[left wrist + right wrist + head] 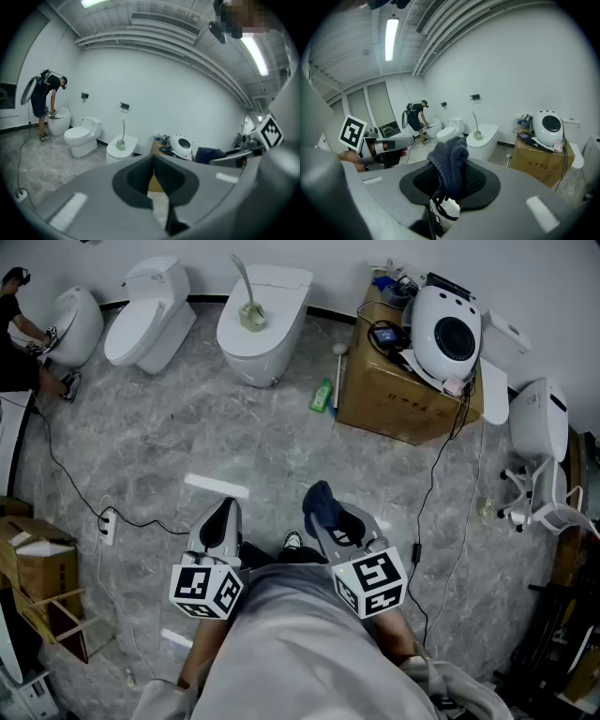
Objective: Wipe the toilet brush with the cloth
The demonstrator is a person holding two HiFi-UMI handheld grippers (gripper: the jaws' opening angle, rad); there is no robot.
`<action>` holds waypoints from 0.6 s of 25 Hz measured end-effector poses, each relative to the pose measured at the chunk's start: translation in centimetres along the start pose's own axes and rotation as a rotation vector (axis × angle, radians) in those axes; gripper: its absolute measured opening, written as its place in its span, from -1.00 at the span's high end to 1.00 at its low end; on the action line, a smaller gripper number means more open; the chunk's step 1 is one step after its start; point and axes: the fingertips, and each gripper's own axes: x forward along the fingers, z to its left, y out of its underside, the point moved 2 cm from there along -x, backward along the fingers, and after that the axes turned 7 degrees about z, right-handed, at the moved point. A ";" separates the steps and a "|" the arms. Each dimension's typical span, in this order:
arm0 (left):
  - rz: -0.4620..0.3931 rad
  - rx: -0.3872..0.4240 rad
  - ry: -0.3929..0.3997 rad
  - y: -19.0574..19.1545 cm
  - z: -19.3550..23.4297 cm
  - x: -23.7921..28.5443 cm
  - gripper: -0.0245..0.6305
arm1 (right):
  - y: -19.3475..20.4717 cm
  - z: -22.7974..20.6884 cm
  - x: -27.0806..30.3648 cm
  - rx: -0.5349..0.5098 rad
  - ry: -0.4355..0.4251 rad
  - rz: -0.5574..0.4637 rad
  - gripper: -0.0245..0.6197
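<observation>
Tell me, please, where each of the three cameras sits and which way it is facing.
Head view: on the person's head, looking steeply down at the floor; shows the grey-clad torso, left tongs and right tongs holding the cloth.
Left gripper view: on the left tongs, facing the far wall over its closed, empty jaws.
Right gripper view: on the right tongs, facing the same wall past the cloth.
Shared: all three show the toilet brush standing on a toilet lid.
</observation>
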 end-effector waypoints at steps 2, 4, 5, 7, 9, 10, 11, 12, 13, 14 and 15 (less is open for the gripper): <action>0.017 0.005 0.008 0.4 -0.6 0.2 0.93 | 0.3 -0.4 -0.2 -0.002 0.003 0.005 0.62; 0.032 0.009 0.010 0.8 -1.0 0.4 0.93 | 0.6 -0.8 -0.4 -0.006 0.005 0.011 0.62; 0.041 0.011 0.008 1.1 -1.1 0.4 0.93 | 0.8 -1.0 -0.4 -0.007 0.006 0.014 0.62; 0.058 0.009 0.002 1.5 -0.8 0.3 0.93 | 1.0 -1.1 -0.4 -0.003 0.009 0.023 0.62; 0.069 0.002 -0.004 1.8 -0.4 0.1 0.93 | 1.2 -1.1 -0.2 0.007 0.008 0.028 0.62; 0.071 -0.002 -0.007 1.9 -0.2 0.0 0.93 | 1.1 -1.1 0.0 0.021 0.003 0.026 0.62; 0.073 -0.007 -0.010 2.0 0.1 0.0 0.93 | 1.1 -1.1 0.3 0.045 -0.007 0.022 0.62; 0.076 -0.013 -0.011 2.2 0.4 0.1 0.93 | 1.1 -1.1 0.6 0.073 -0.024 0.020 0.61; 0.081 -0.022 -0.011 2.4 0.7 0.1 0.93 | 1.1 -1.0 0.9 0.099 -0.046 0.023 0.60; 0.091 -0.033 -0.010 2.8 1.0 0.2 0.93 | 1.2 -0.8 1.3 0.118 -0.070 0.031 0.60; 0.103 -0.044 -0.006 3.2 1.3 0.4 0.93 | 1.3 -0.6 1.6 0.127 -0.088 0.042 0.60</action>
